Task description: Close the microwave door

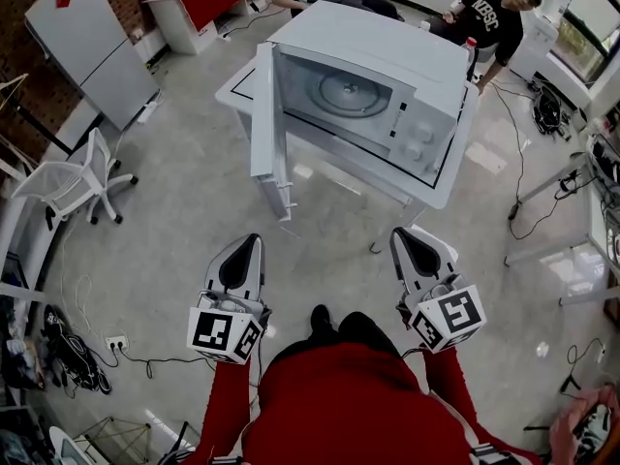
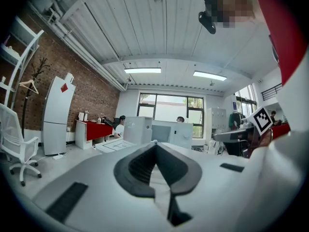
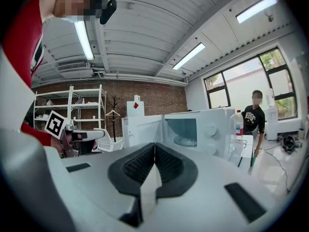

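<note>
Microwave [image 1: 373, 66] on tabletop [image 1: 441, 190], door [image 1: 269, 129] swung open at 12 o'clock of nearer left gripper [image 1: 252, 242]; it and right gripper [image 1: 401, 234] clenched, empty, well apart from it.

Bright, even light; fisheye-warped edges

White microwave [image 1: 383, 76]; white table [image 1: 449, 180]; grey floor [image 1: 184, 211]; person's red top [image 1: 349, 405]; red-brown brick wall [image 2: 91, 98].
</note>
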